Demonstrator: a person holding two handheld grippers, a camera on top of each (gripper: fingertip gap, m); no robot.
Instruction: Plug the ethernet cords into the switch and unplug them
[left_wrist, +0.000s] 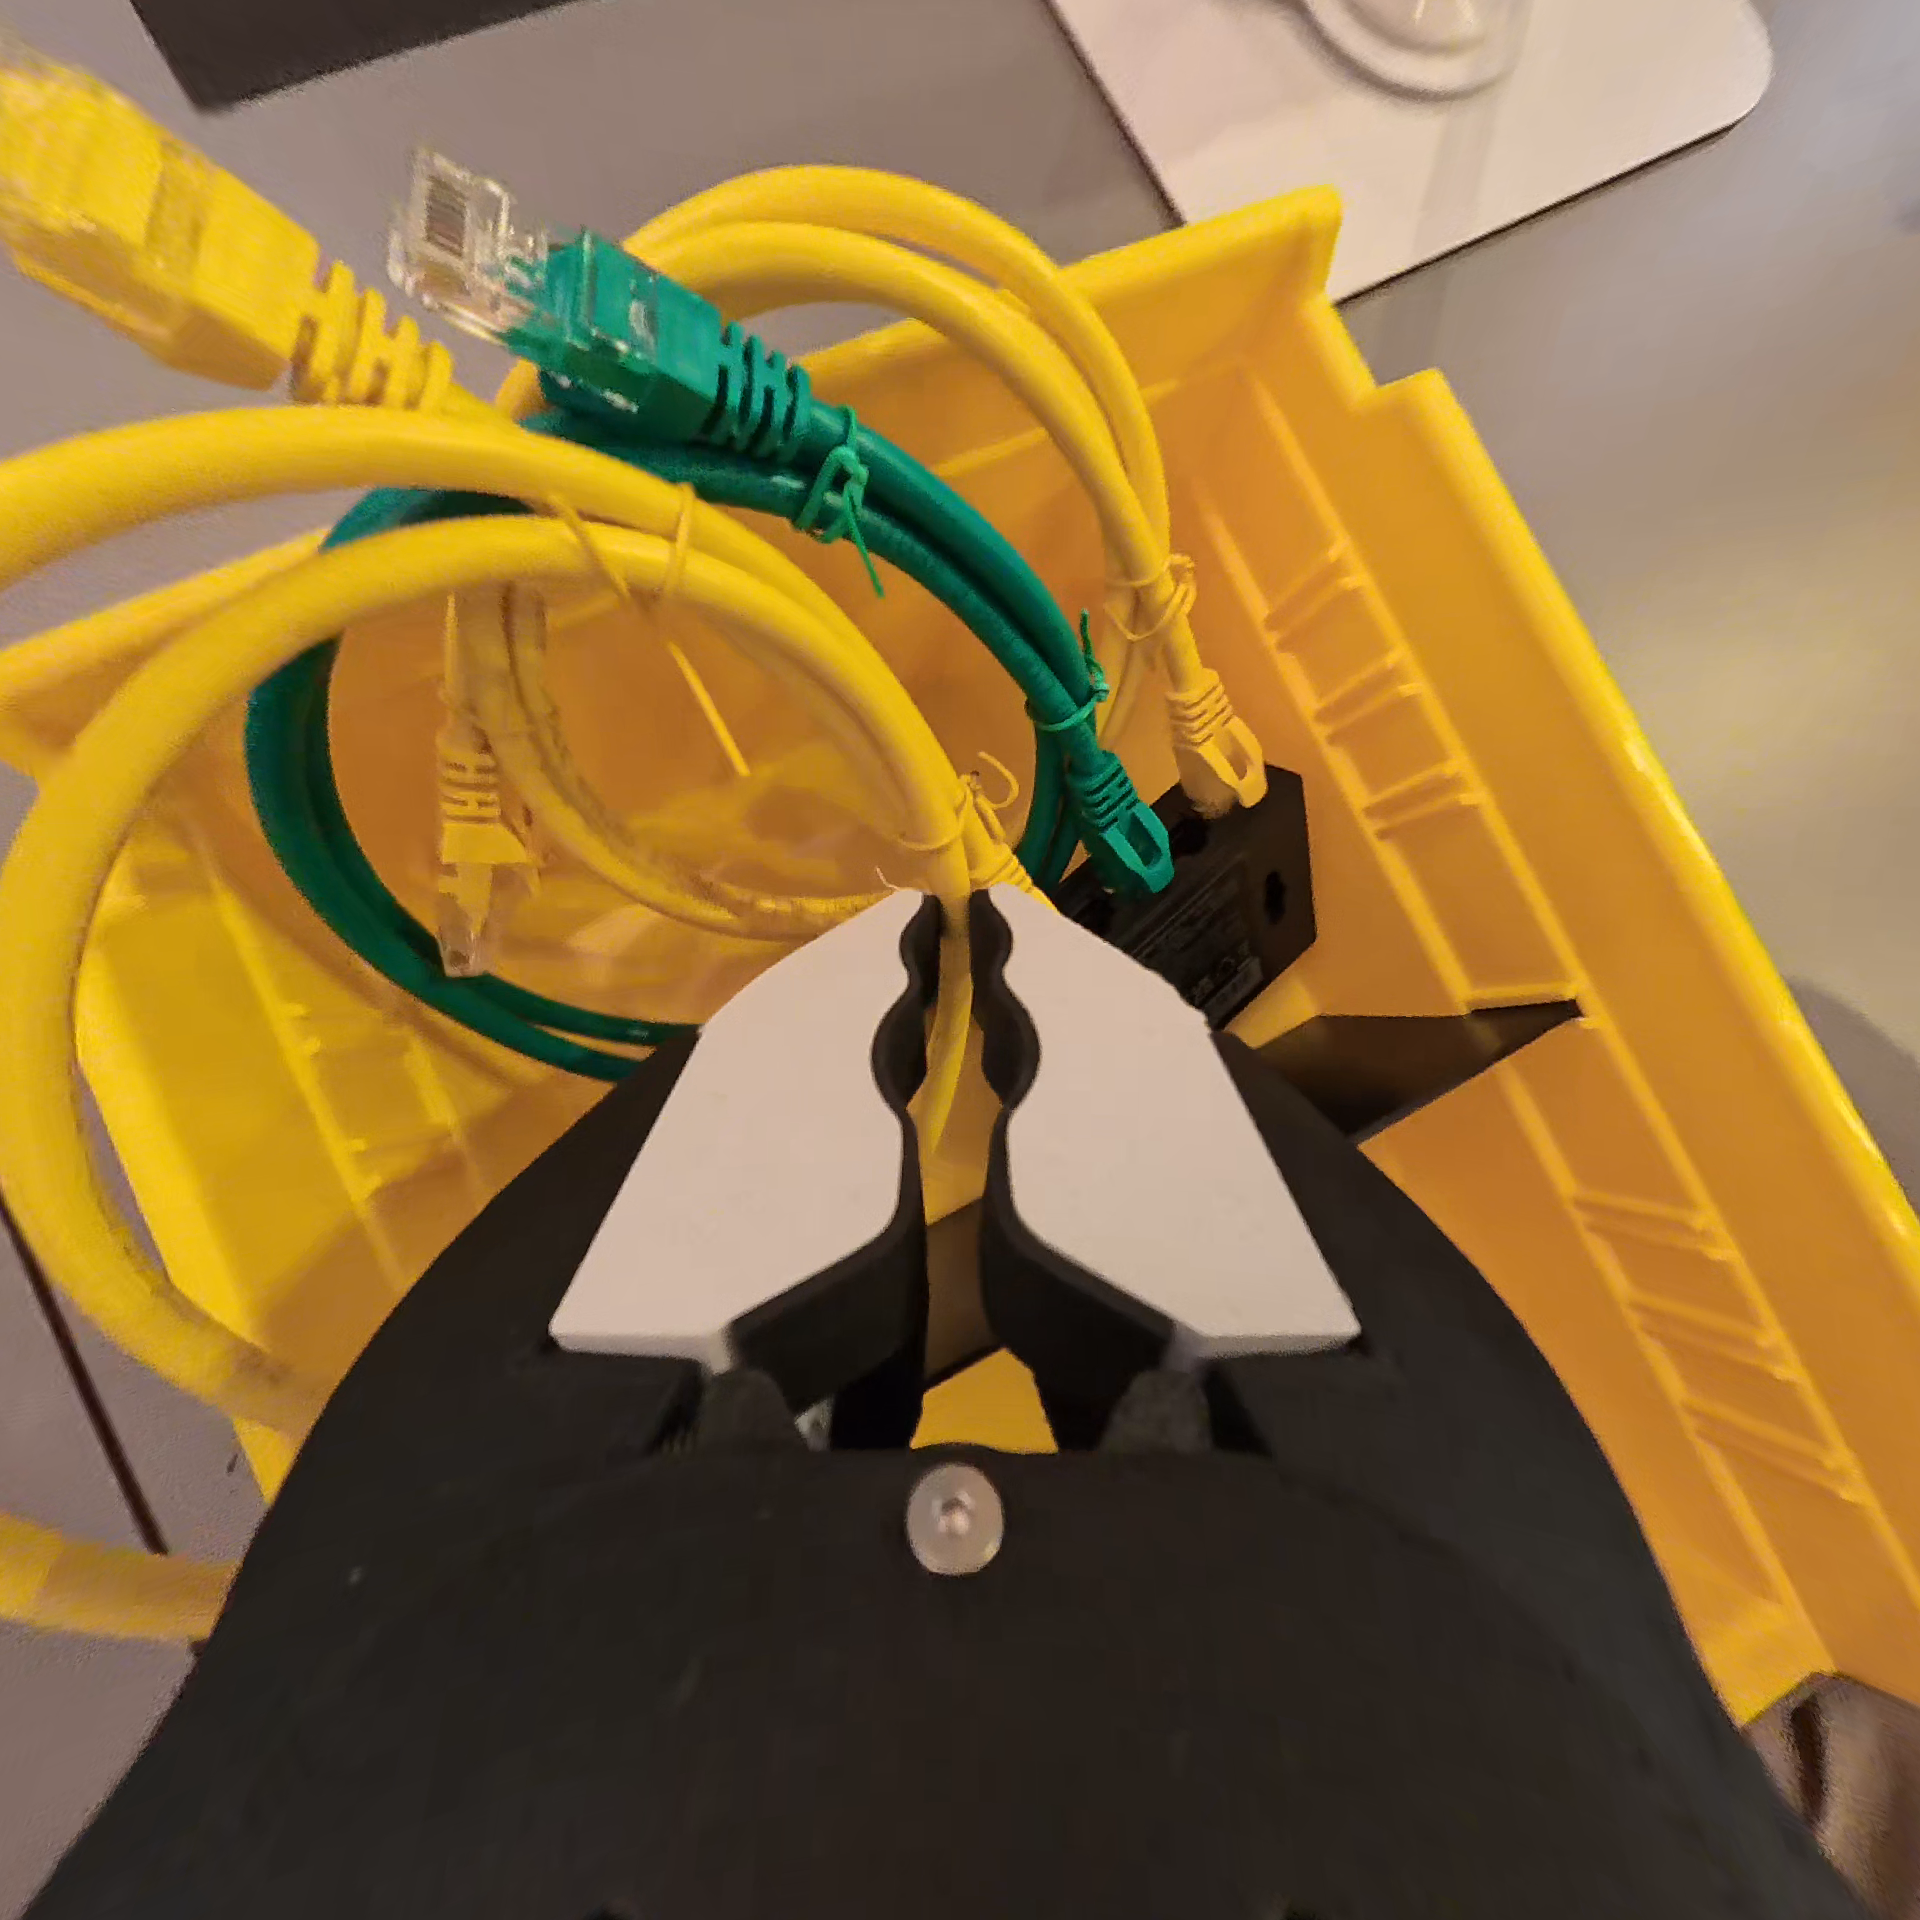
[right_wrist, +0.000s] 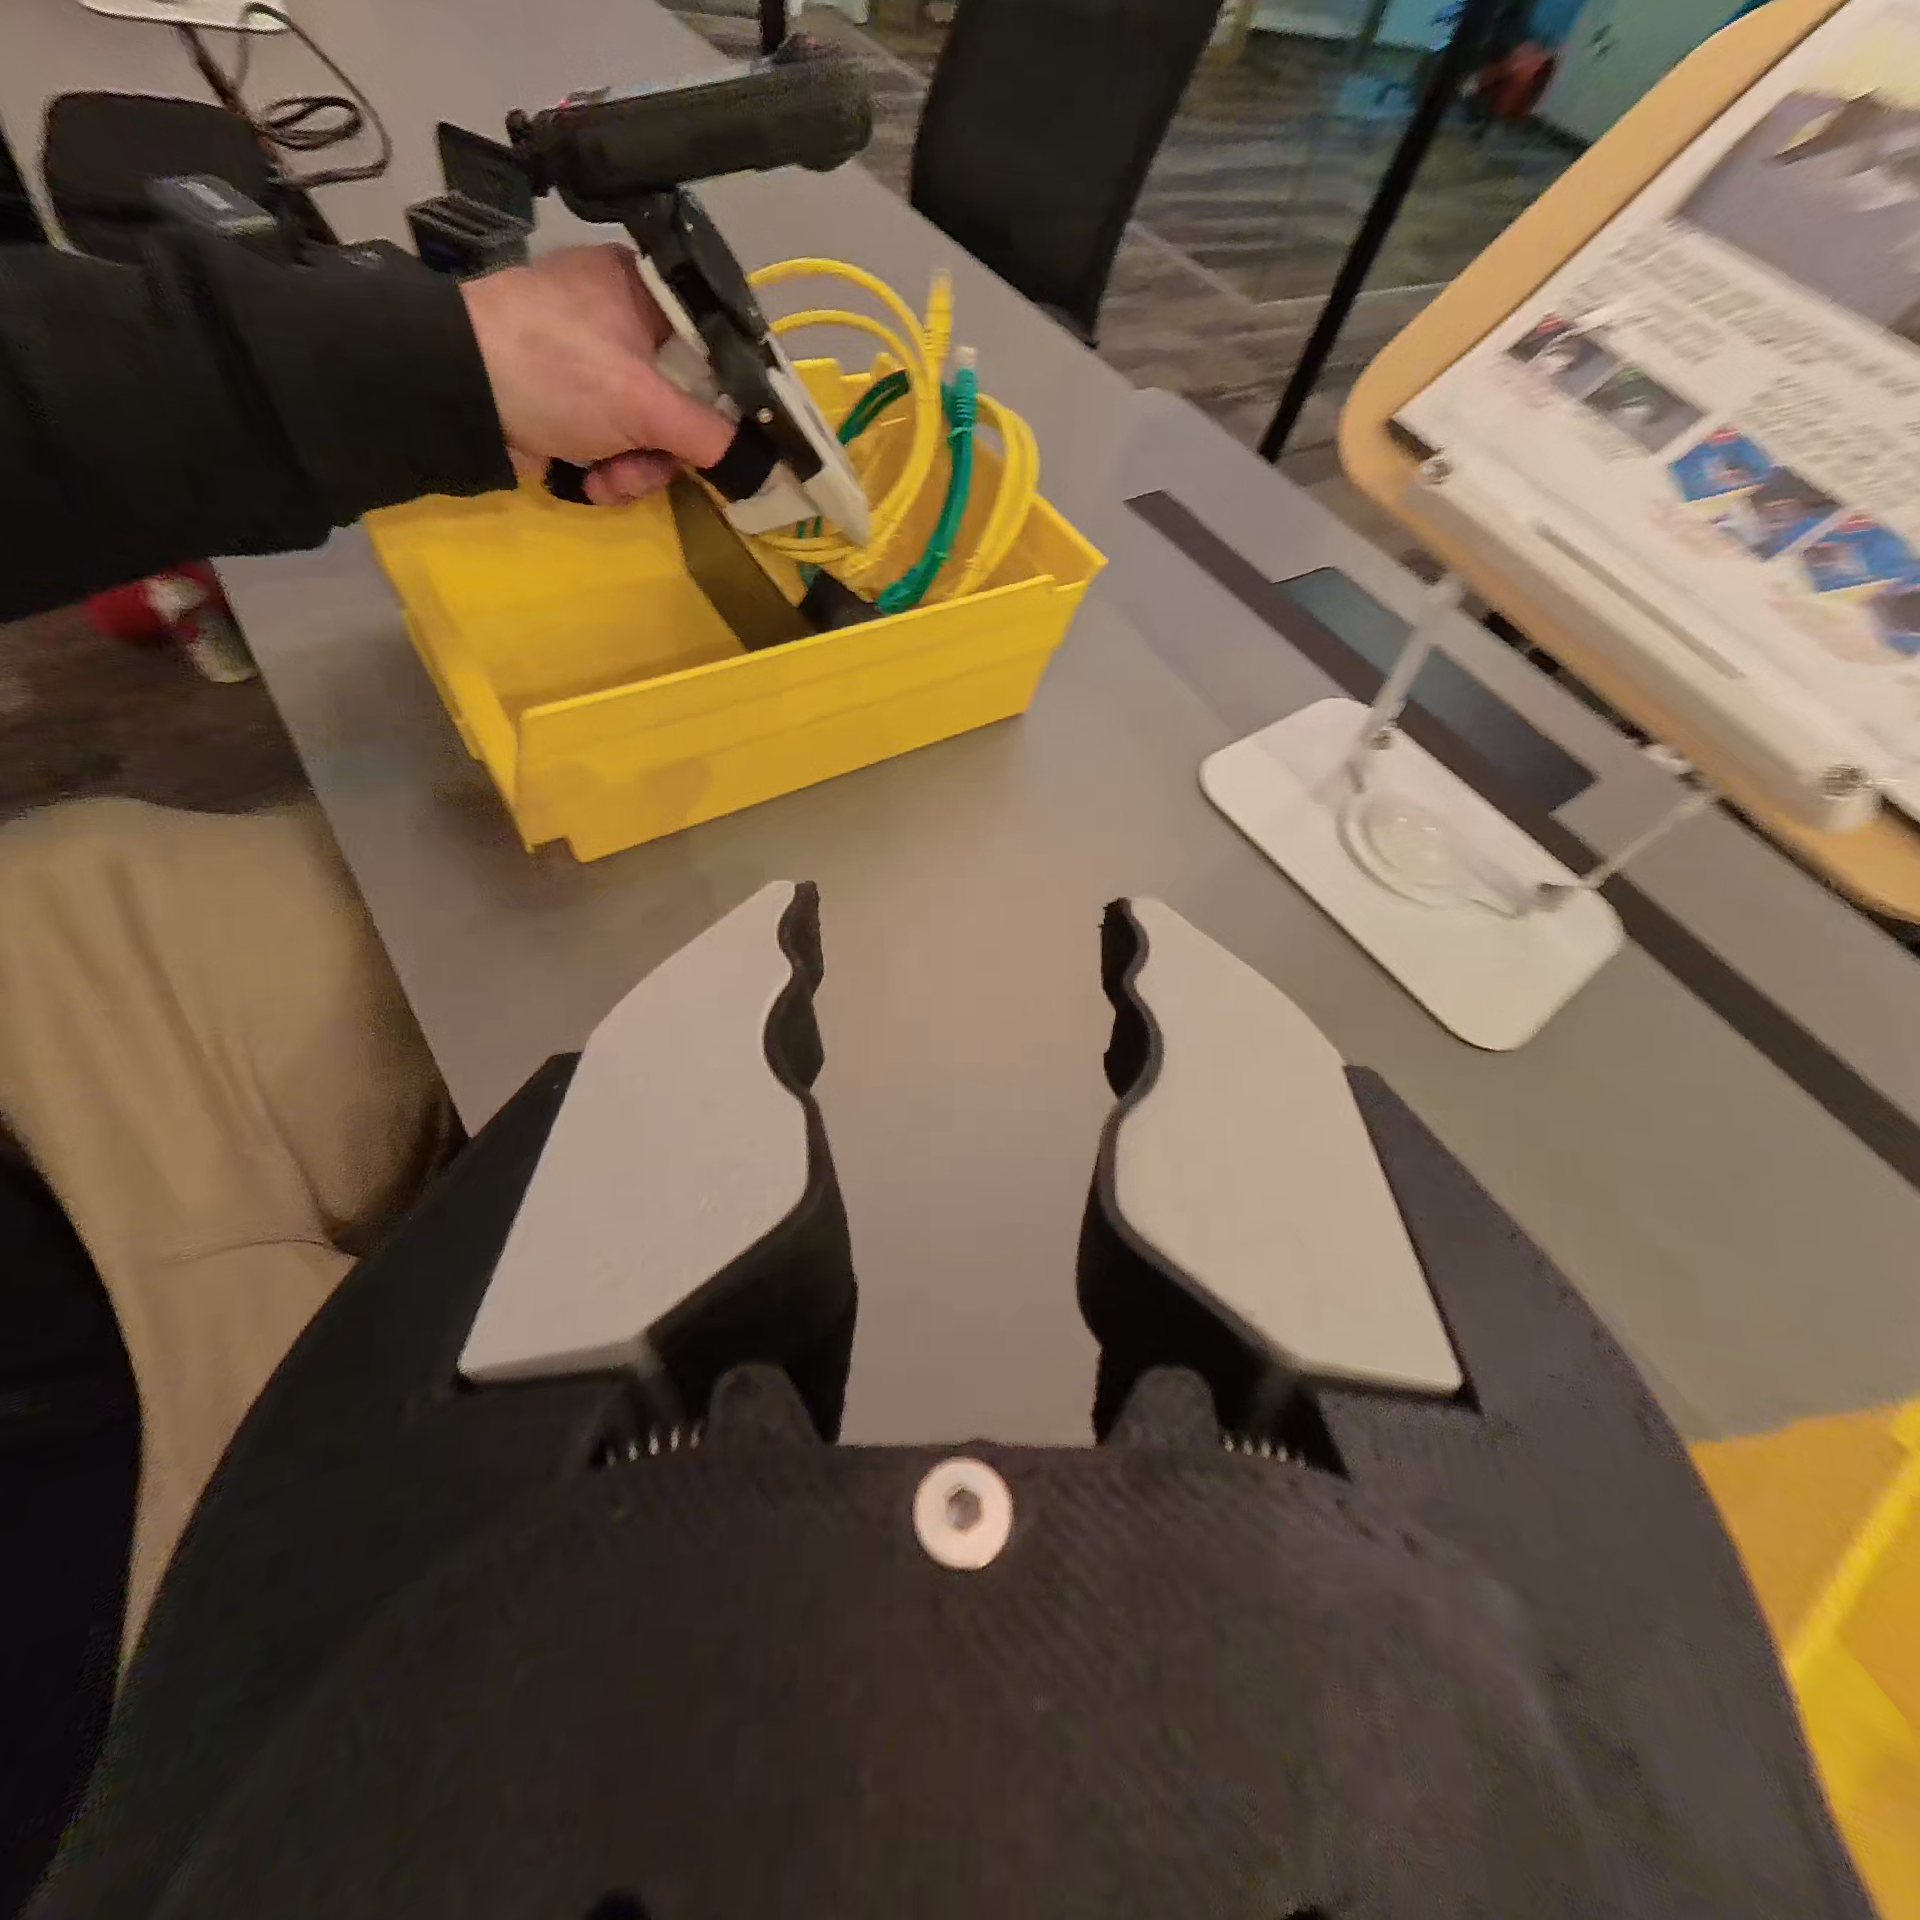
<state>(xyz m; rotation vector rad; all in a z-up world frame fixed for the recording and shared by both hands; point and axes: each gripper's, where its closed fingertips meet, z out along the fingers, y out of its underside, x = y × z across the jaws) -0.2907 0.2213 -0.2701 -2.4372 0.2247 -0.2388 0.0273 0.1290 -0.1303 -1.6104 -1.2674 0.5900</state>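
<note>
My left gripper (left_wrist: 956, 914) is clamped on a yellow cord (left_wrist: 312, 582) right at the fingertips; the thin yellow strand runs down the gap between the two pads, so the jaws are pinched on it with nothing else between them. From that pinch the cord loops out toward nine o'clock and back over the top. Just beyond my tips, at about one o'clock, sits the small black switch (left_wrist: 1236, 894) in the bottom of the yellow bin (left_wrist: 1507, 831). A green cord (left_wrist: 935, 540) and a second yellow cord (left_wrist: 1143, 436) both have one end seated in it. The green cord's other plug (left_wrist: 488, 260) hangs free near eleven o'clock, and a big yellow plug (left_wrist: 135, 229) hangs free beside it at ten o'clock. Another loose yellow plug (left_wrist: 468, 831) lies inside the coils.

My right gripper (right_wrist: 961, 935) is spread wide and holds nothing, hovering over bare grey table (right_wrist: 935, 831). Farther off at eleven o'clock I see the bin with the cords bunched in it, and my left hand (right_wrist: 582, 364) working the other gripper down into it. A sign stand (right_wrist: 1455, 935) is at two o'clock.

I judge the plugging is partly done: two ends look seated, at least one is in hand or pending, and all the unplugging is left. Whether my held cord is seated, I cannot tell.
</note>
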